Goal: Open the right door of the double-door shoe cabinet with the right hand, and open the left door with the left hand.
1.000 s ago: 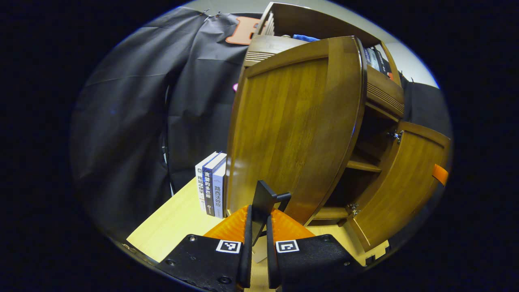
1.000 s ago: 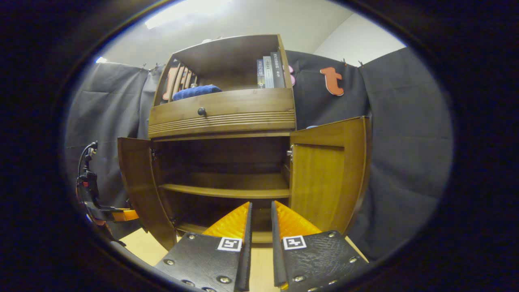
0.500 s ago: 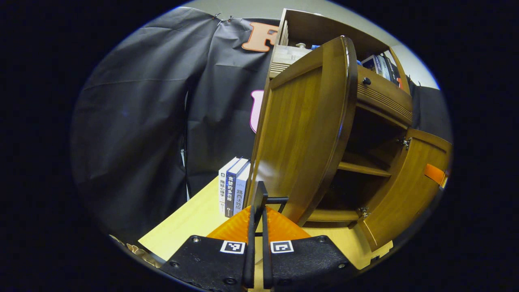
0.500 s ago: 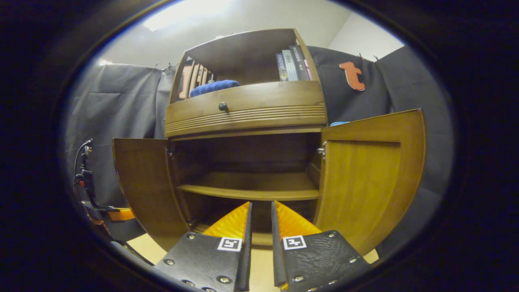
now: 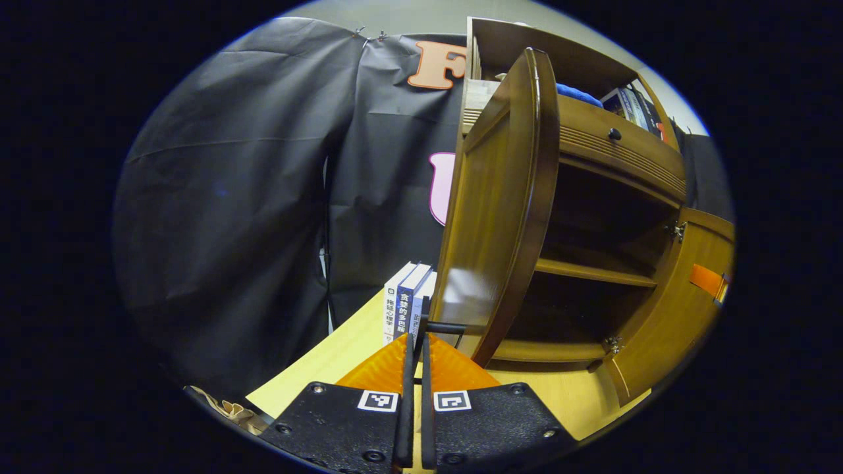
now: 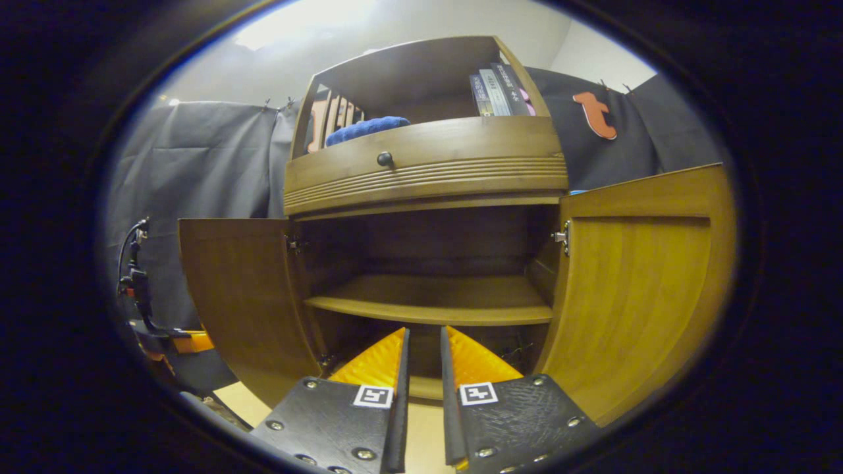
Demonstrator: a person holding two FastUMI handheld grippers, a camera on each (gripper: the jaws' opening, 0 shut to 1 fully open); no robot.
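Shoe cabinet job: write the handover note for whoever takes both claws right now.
Left claw: shut on the black handle of the left door.
Right claw: holds nothing, fingers a narrow gap apart, pointing into the shoe cabinet.
Doors: left door swung well out; right door wide open. Inner shelf looks bare.
Done: both doors open.
Left: probably just let go of the handle and draw both claws back.
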